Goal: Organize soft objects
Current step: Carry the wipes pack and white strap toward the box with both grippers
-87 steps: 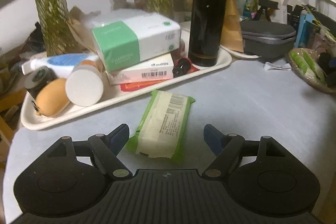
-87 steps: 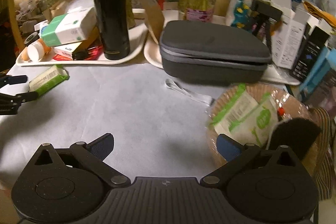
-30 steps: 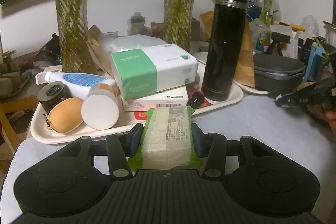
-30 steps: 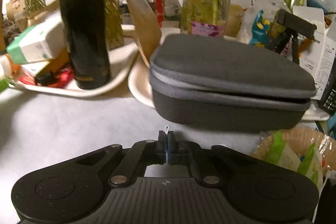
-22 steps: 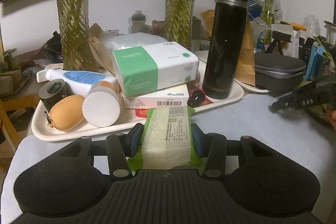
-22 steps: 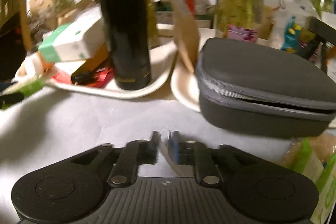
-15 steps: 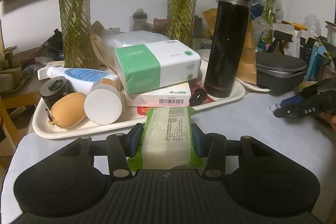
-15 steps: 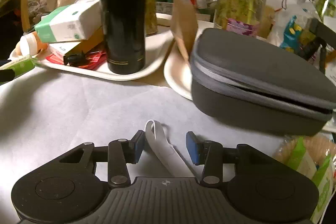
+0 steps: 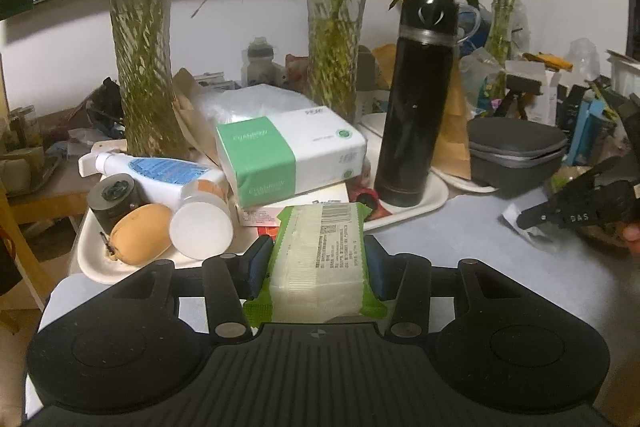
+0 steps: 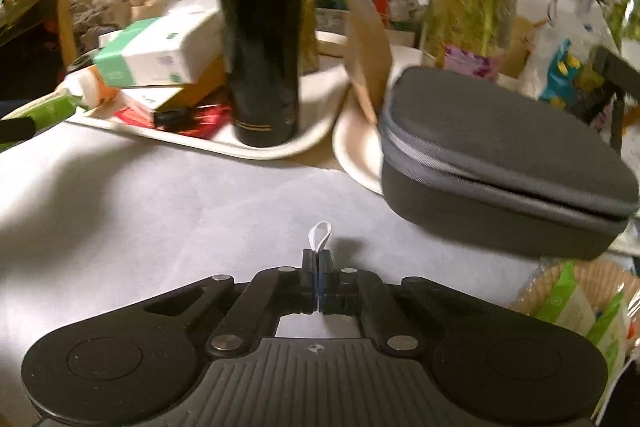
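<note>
A green-edged pack of tissues (image 9: 320,251) is clamped between the blue pads of my left gripper (image 9: 318,255), held off the grey table (image 9: 460,239) in front of the tray. The same pack shows at the left edge of the right wrist view (image 10: 48,111). My right gripper (image 10: 318,265) is shut on a white strap (image 10: 320,235), whose small loop sticks out past the fingertips just above the table. In the left wrist view the right gripper (image 9: 525,221) is at the far right with the strap (image 9: 534,235) hanging from it.
A cream tray (image 9: 424,201) holds a green-and-white tissue box (image 9: 292,155), a tall black flask (image 9: 416,115), a spray bottle and round containers. A grey zip case (image 10: 500,155) sits on a plate. A wicker basket (image 10: 596,273) with green packs stands at the right. Glass vases line the back.
My right gripper opened around the white strap, then closed on it again nearer its looped end. My left gripper rose slightly with the tissue pack still in it.
</note>
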`<action>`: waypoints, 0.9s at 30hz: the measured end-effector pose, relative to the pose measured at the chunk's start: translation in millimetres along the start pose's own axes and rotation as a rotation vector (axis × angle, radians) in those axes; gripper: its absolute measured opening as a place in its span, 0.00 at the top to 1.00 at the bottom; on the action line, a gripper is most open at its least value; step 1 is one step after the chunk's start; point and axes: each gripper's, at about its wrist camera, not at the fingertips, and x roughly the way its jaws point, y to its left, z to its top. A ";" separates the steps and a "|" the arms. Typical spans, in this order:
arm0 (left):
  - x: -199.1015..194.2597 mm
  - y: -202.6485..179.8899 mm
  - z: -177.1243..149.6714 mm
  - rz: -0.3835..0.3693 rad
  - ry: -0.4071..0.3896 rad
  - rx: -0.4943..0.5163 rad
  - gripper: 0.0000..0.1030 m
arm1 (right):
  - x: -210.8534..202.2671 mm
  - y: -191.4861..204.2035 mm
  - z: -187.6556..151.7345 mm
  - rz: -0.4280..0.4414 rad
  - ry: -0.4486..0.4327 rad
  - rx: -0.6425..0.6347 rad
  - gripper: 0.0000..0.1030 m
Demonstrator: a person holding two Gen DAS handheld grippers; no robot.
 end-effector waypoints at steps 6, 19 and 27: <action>-33.5 1.1 2.5 0.021 0.014 0.005 0.54 | -30.2 17.5 9.0 -0.018 0.015 -0.040 0.97; -117.2 -9.6 32.5 0.070 -0.004 -0.008 0.54 | -116.7 38.1 20.6 -0.077 -0.029 -0.003 0.97; -163.2 -31.8 43.1 0.085 -0.012 0.007 0.54 | -174.5 51.4 17.5 -0.057 -0.056 -0.002 0.97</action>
